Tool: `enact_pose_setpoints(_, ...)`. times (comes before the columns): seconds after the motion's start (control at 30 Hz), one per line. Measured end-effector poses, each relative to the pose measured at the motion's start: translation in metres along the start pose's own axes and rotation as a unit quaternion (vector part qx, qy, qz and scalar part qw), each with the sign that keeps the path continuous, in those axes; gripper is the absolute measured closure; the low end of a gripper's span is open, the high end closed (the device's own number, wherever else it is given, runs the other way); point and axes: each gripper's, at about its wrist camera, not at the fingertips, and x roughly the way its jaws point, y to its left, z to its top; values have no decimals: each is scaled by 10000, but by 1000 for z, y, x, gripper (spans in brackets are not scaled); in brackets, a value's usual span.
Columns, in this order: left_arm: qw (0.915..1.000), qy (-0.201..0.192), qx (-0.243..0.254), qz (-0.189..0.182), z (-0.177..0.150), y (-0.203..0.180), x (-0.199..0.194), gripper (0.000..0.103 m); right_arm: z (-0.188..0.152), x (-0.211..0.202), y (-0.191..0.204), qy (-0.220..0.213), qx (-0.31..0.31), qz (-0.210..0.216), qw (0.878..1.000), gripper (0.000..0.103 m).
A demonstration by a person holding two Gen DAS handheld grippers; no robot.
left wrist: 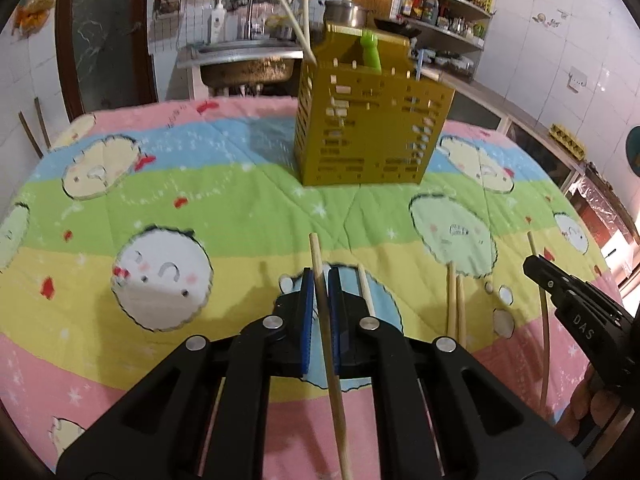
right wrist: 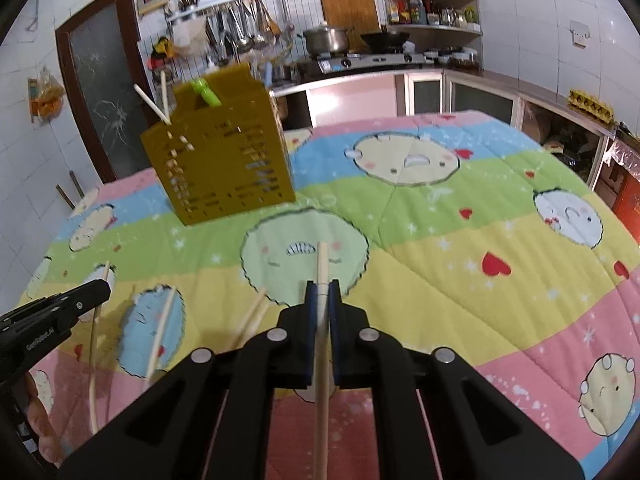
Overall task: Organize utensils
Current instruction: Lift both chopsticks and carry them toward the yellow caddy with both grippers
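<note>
A yellow slotted utensil holder (left wrist: 370, 120) stands on the quilt-covered table; it also shows in the right wrist view (right wrist: 222, 160). It holds two chopsticks (left wrist: 298, 26) and a green utensil (left wrist: 371, 51). My left gripper (left wrist: 321, 276) is shut on a wooden chopstick (left wrist: 326, 320), held above the quilt. My right gripper (right wrist: 322, 288) is shut on another wooden chopstick (right wrist: 322, 320); it appears in the left wrist view (left wrist: 534, 265) at the right. Loose chopsticks lie on the quilt (left wrist: 456, 308), (left wrist: 366, 288), (right wrist: 160, 332).
The colourful cartoon quilt (right wrist: 440, 240) covers the table. Behind it are a sink (left wrist: 248, 64), a stove with a pot (right wrist: 326, 38) and wok, corner shelves (right wrist: 434, 12), and a brown door (right wrist: 104, 80). The left gripper shows in the right wrist view (right wrist: 96, 290).
</note>
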Motion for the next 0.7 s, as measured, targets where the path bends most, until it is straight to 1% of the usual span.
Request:
enact_pose_setpoints(0.17, 9991, -410, 64, 79, 10, 1, -24, 98, 10, -18, 3, -288, 19, 138, 9995, 97)
enact_pose_setpoints(0.43, 9944, -1037, 69, 169, 18, 7, -60, 98, 19, -43, 4, -750, 65, 240, 9969, 97)
enact_pose_setpoints(0.7, 9869, -1588, 116, 245, 11, 9, -91, 98, 15, -70, 12, -1284, -65, 294, 9913, 97)
